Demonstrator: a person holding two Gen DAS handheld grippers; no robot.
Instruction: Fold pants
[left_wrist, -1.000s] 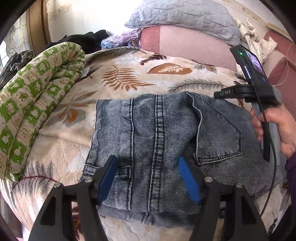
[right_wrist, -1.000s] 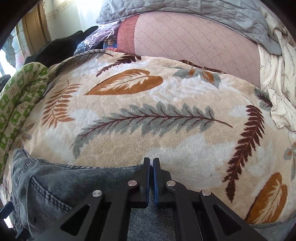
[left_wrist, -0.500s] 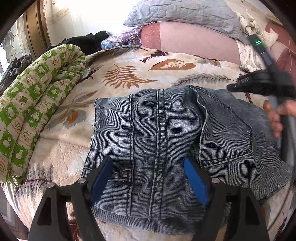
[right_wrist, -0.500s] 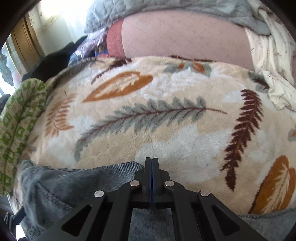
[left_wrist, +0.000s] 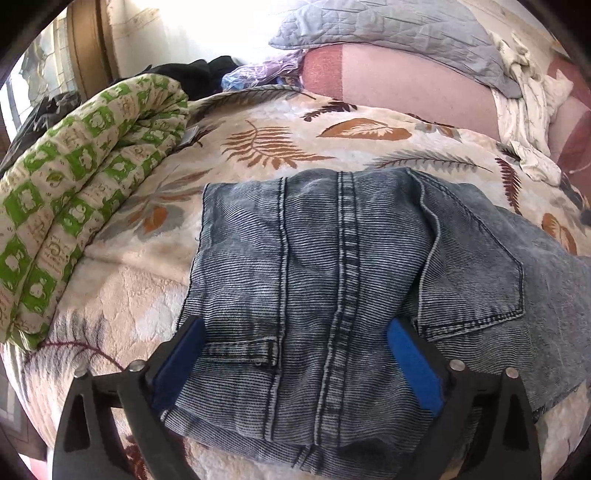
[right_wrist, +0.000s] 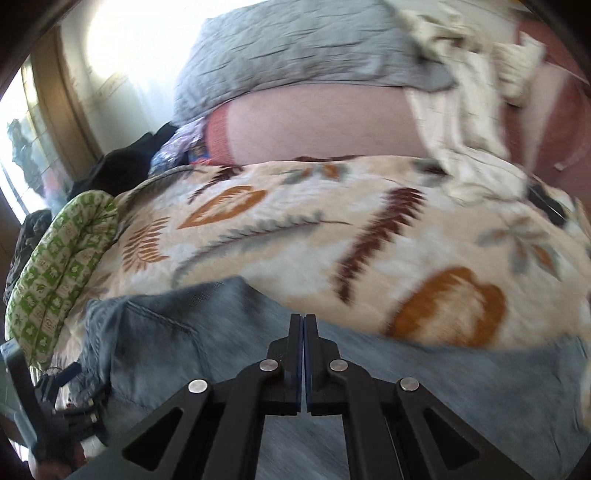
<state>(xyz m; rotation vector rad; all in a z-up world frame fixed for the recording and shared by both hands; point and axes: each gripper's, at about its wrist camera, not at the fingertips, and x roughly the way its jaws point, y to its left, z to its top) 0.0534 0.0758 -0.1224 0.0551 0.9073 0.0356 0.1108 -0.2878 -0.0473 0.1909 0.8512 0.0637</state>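
Observation:
Blue-grey denim pants (left_wrist: 332, 266) lie folded on a leaf-patterned blanket (left_wrist: 140, 295), back pocket at the right, a hem end near the camera. My left gripper (left_wrist: 295, 328) hovers over the near edge of the fold. Its jaws are opening wide, the denim lies between the blue pads (left_wrist: 413, 362), and they do not press it. In the right wrist view, which is motion-blurred, my right gripper (right_wrist: 303, 317) is shut with nothing between its fingers. It hangs above the right part of the pants (right_wrist: 166, 339).
A rolled green-and-white quilt (left_wrist: 74, 184) lies along the left of the blanket. Behind it are dark clothes (left_wrist: 195, 74), a pink cushion (left_wrist: 406, 85), a grey pillow (left_wrist: 388, 33) and crumpled white cloth (left_wrist: 524, 99) at the back right.
The left jaws have spread wider over the denim. The right gripper and the hand holding it have left the left wrist view; the right view has swung right and lifted, blurred.

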